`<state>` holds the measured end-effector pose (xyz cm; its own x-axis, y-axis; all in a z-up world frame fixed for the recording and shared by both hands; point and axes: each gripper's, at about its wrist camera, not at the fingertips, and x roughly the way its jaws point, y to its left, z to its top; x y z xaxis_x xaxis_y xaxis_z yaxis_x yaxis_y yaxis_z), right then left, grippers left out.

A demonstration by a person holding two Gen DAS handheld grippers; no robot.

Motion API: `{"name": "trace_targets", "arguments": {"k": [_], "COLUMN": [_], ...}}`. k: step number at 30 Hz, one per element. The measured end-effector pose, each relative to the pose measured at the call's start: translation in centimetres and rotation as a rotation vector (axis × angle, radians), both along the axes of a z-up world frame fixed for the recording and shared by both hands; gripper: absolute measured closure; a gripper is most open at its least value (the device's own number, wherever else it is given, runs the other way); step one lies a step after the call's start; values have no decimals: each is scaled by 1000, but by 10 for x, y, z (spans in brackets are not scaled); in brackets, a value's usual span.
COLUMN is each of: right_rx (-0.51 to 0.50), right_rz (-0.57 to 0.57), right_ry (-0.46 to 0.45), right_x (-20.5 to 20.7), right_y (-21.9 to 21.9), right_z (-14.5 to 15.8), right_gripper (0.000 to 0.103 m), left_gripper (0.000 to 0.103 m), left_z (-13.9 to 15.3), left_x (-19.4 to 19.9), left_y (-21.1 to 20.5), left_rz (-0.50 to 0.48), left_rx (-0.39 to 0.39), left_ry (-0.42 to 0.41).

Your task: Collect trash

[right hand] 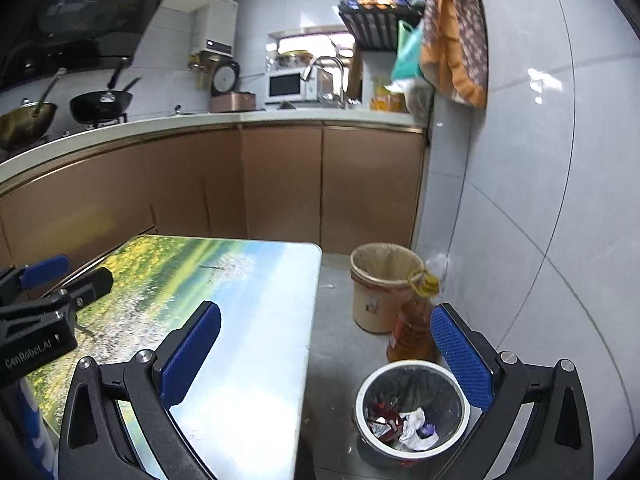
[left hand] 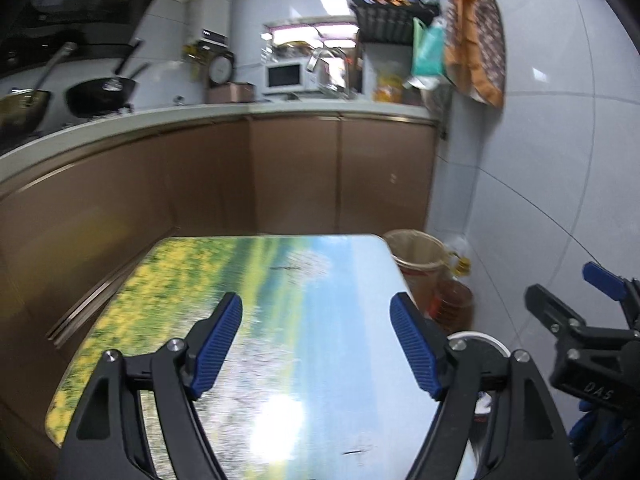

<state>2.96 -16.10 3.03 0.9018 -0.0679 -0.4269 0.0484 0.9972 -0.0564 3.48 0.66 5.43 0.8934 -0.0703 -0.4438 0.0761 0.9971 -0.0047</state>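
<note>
A small round trash bin (right hand: 424,388) with a dark liner stands on the floor to the right of the table. In it lie crumpled white paper and red wrappers (right hand: 408,424). My right gripper (right hand: 326,310) is open and holds nothing, raised over the table's right edge and the bin. My left gripper (left hand: 316,300) is open and holds nothing, above the table (left hand: 320,272), whose top bears a printed landscape. In the left wrist view only the bin's white rim (left hand: 480,338) shows, behind the right finger. Each view catches the other gripper at its edge: the right gripper (left hand: 564,280) and the left gripper (right hand: 82,270).
A beige bin (right hand: 372,308) with a thin liner and an oil bottle (right hand: 412,332) stand on the floor by the tiled wall. Brown cabinets (right hand: 280,184) with a white countertop run behind the table. Pans, a microwave and a faucet are on the counter.
</note>
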Motion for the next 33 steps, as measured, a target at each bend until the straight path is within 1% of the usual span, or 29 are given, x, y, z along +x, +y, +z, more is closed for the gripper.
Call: {"name": "trace_targets", "arguments": {"k": [2, 5, 8, 11, 15, 22, 33], "right_rx": [-9, -26, -33, -41, -48, -45, -44], "right_rz": [11, 23, 37, 44, 49, 53, 77], "right_ry": [-17, -42, -66, -84, -106, -143, -202], "right_x": [-8, -19, -31, -37, -46, -64, -98], "right_y": [10, 22, 29, 31, 32, 32, 37], "right_z": [7, 16, 23, 27, 33, 43, 54], "right_gripper": [0, 0, 0, 0, 0, 0, 0], "left_gripper": [24, 19, 17, 14, 8, 7, 6], "left_z": [6, 10, 16, 22, 27, 38, 47], "left_x": [-9, -21, -29, -38, -51, -76, -105], "left_y": [11, 22, 29, 31, 33, 34, 31], "left_rz": [33, 82, 119, 163, 173, 191, 194], "left_rx": [-2, 9, 18, 45, 39, 44, 49], "left_ry": [-22, -52, -76, -109, -137, -185, -212]}}
